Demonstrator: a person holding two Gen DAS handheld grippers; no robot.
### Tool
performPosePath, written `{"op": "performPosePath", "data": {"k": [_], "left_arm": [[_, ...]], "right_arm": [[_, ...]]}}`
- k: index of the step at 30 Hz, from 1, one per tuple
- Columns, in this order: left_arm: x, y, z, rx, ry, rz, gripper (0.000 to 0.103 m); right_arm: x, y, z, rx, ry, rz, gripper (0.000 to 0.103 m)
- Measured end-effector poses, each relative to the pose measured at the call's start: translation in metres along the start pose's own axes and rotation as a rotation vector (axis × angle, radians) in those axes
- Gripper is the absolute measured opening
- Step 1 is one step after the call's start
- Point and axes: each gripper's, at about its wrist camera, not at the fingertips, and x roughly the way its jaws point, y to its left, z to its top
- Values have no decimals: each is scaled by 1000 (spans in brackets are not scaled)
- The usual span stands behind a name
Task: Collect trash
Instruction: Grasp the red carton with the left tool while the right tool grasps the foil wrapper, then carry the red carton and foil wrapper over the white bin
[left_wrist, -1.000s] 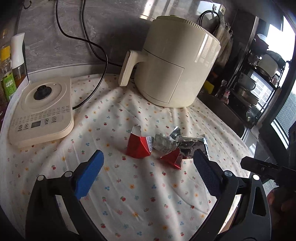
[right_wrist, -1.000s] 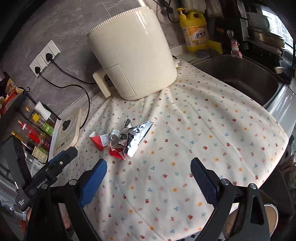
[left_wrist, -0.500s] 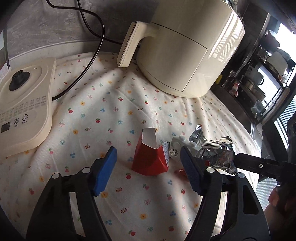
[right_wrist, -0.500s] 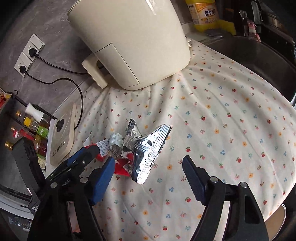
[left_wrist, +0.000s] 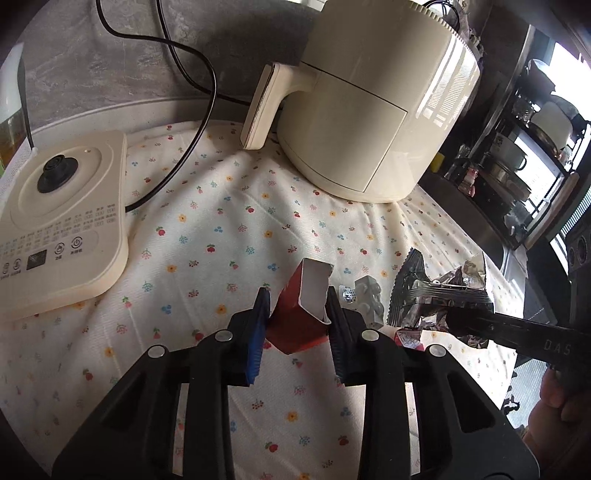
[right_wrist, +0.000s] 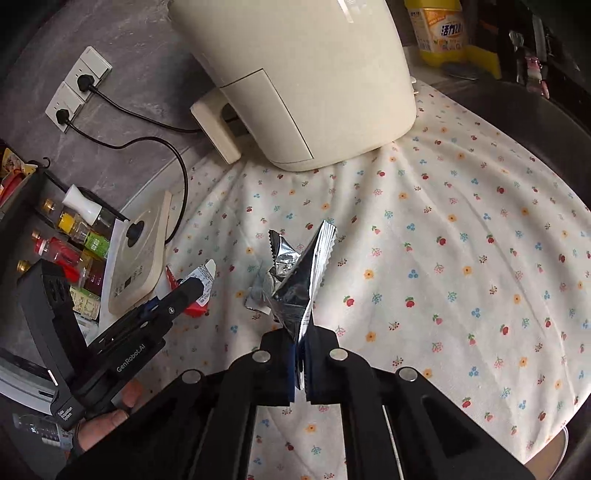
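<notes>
We find both pairs of fingers just closed from wide apart. The left gripper (left_wrist: 297, 325) now clamps the torn red cardboard carton (left_wrist: 301, 314), and the right gripper (right_wrist: 300, 354) is shut tight on the crumpled silver foil wrapper (right_wrist: 301, 280). Both items sit low over the floral-cloth surface (right_wrist: 443, 258). A small red scrap (left_wrist: 408, 338) and a pale plastic piece (left_wrist: 369, 301) remain uncollected. We judge lifting comes next.

Both grippers are brought down onto the trash: the left gripper (left_wrist: 297, 325) is closed on the red carton (left_wrist: 301, 314), the right gripper (right_wrist: 300, 363) on the foil wrapper (right_wrist: 301, 284).
</notes>
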Motion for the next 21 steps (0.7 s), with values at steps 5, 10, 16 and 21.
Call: {"op": "performPosePath", "data": {"k": [5, 10, 16, 21], "left_arm": [[-28, -5, -10, 7, -55, 36, 30], [-52, -7, -31, -56, -87, 59, 30], [-81, -26, -58, -83, -133, 64, 30], [-99, -34, -76, -113, -152, 74, 30]], "right_arm": [[-22, 7, -12, -71, -23, -5, 4], [-47, 18, -27, -186, -58, -26, 4], [-71, 17, -40, -237, -97, -36, 4], [-97, 15, -45, -255, -158, -32, 4]]}}
